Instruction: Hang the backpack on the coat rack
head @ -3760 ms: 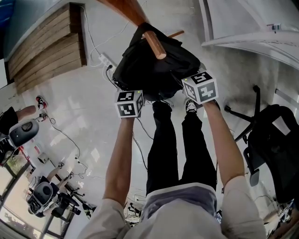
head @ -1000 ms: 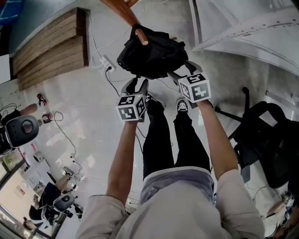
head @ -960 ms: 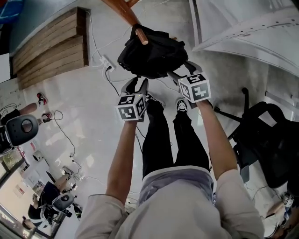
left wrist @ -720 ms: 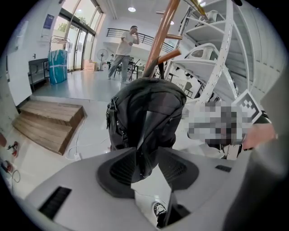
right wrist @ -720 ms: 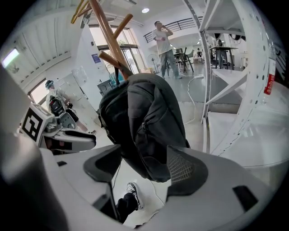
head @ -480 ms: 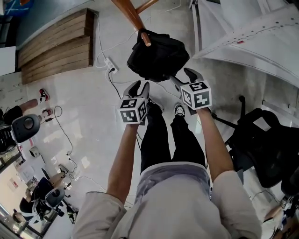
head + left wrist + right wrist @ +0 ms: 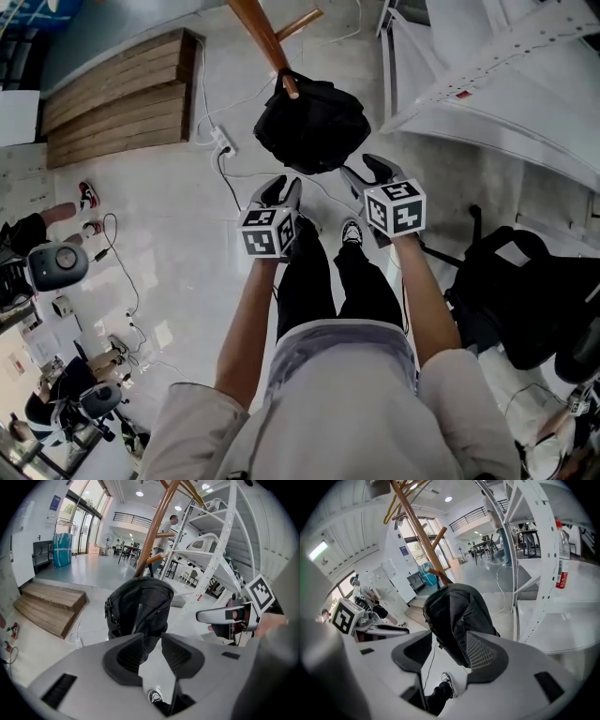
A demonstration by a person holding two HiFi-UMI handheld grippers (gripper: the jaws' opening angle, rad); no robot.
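Both tongs have drawn back from the backpack [image 7: 314, 127], which they were pressed against a few seconds earlier. It now hangs on its own from a peg [image 7: 291, 86] of the coat rack [image 7: 258, 33], ahead of the tongs and clear of them.

The left tongs [image 7: 284, 187] and right tongs [image 7: 367, 169] are released. Their jaws have just been closing partway with nothing between them. In each gripper view the bag shows only through the gap, well beyond the pads.

The backpack looks soft and slumping: dark fabric that sags into a rounded lump below the peg, so it would fold rather than keep its shape. It is probably not slippery or fragile, and its weight cannot be read from here. If it needs resettling, the top loop or a strap near the peg seems the best place to take hold, since pinching the loose body would only gather cloth.

Below the tongs lies a pale, glossy floor [image 7: 178, 216], with a power strip [image 7: 223, 142] and trailing cables to their left. Wooden steps [image 7: 117, 112] lie further left. White shelving [image 7: 487, 84] stands to their right, and a black office chair [image 7: 511, 291] is behind the right tongs.
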